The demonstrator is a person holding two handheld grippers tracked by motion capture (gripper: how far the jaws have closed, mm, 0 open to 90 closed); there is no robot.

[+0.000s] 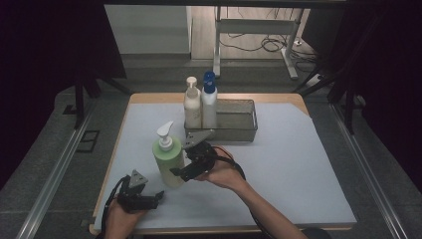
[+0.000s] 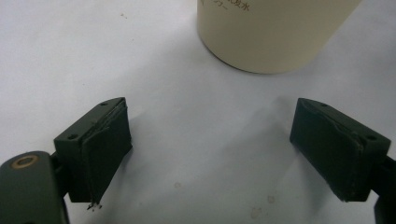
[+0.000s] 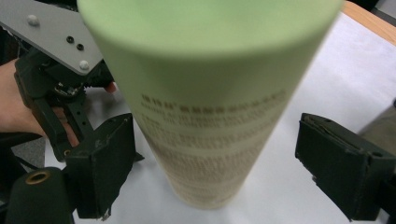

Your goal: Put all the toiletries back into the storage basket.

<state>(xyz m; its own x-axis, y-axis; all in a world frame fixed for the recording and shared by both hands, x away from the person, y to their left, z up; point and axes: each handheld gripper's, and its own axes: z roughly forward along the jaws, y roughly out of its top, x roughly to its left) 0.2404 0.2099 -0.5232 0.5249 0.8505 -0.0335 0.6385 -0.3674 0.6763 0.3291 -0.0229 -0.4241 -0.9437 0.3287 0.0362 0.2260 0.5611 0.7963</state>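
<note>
Centre frame, right gripper [image 1: 175, 172] jaws wide around green pump bottle [image 1: 167, 160] — apparently untouched; centre it, close gently.

On the counter [image 1: 298, 164] a pump bottle [image 1: 167, 159] stands upright near the front left. Behind it, towards the far edge, sits a wire basket [image 1: 239, 122] with two more bottles [image 1: 200, 102] standing side by side in its left end. The right tongs [image 1: 183, 172] sit just right of the pump bottle, which stands between their jaws. The left tongs [image 1: 155, 197] lie before it, near the front edge.
</note>
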